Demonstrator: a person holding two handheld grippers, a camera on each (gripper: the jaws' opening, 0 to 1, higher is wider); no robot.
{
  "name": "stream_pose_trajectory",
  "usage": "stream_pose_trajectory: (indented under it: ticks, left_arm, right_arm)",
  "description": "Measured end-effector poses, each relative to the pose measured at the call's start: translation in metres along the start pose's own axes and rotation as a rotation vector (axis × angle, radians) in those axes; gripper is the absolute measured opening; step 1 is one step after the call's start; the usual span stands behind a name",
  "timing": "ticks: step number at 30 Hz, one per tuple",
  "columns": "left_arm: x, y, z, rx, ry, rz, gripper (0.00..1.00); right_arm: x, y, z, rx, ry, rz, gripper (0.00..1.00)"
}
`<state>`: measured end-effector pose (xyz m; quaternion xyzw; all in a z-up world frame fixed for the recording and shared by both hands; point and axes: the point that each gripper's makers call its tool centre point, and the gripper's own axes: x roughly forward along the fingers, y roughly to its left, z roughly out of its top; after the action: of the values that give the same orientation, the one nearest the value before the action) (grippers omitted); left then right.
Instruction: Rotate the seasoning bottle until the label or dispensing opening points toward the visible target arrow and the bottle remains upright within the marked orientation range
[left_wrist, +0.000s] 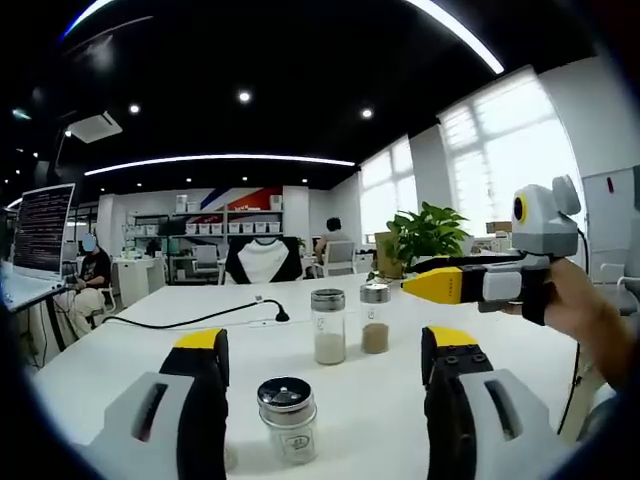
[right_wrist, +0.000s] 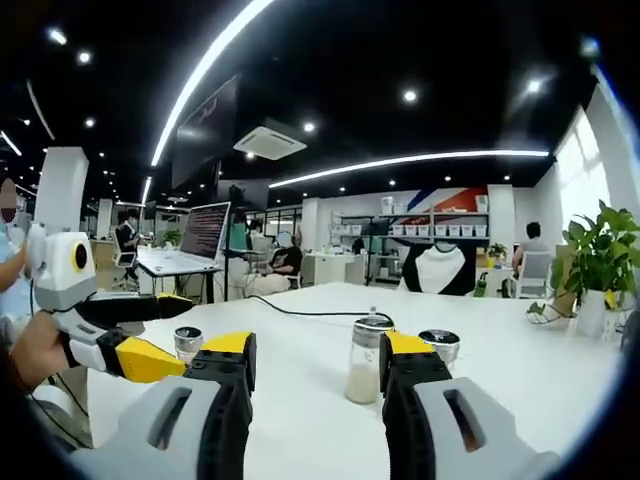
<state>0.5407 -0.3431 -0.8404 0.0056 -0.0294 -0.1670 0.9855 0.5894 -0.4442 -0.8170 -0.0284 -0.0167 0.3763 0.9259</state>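
Note:
Three glass seasoning bottles with metal lids stand upright on the white table (left_wrist: 110, 355). The nearest, short bottle (left_wrist: 287, 415) sits between the jaws of my left gripper (left_wrist: 325, 342), which is open and not touching it. Farther off stand a bottle of white powder (left_wrist: 328, 327) and one of brown powder (left_wrist: 375, 318). My right gripper (left_wrist: 436, 285), held by a hand (left_wrist: 590, 310), comes in from the right next to the brown one. In the right gripper view my right gripper (right_wrist: 318, 348) is open, the white-powder bottle (right_wrist: 363, 362) just ahead. The left gripper (right_wrist: 150, 335) is at the left, its jaws apart.
A black cable (left_wrist: 200, 320) runs across the table's far left part. A potted plant (left_wrist: 430, 235) stands at the far edge, and a monitor (left_wrist: 40, 230) at the left. People sit at desks in the background. Another bottle (right_wrist: 440, 345) peeks from behind my right jaw.

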Motion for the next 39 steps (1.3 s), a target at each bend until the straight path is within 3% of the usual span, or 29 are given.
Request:
stream_pose_trajectory:
  ticks: [16,28,33,34,39]
  left_arm:
    - [0.01,0.009,-0.005,0.016,0.039,-0.011,0.82]
    - [0.009,0.022,-0.014,0.04,0.069,0.01,0.78]
    - [0.009,0.028,-0.016,0.025,0.065,0.023,0.77]
    - [0.01,0.029,-0.018,0.016,0.068,0.021,0.77]
    - [0.012,0.029,-0.023,0.014,0.082,0.021,0.77]
  right_arm:
    - [0.064,-0.031,-0.002,0.003,0.001,-0.016,0.48]
    - [0.104,-0.055,-0.028,0.02,0.068,-0.071,0.47]
    - [0.111,-0.058,-0.055,0.002,0.139,-0.103,0.47]
    - [0.111,-0.064,-0.059,-0.03,0.15,-0.141,0.48]
    - [0.119,-0.066,-0.067,-0.023,0.157,-0.14,0.49]
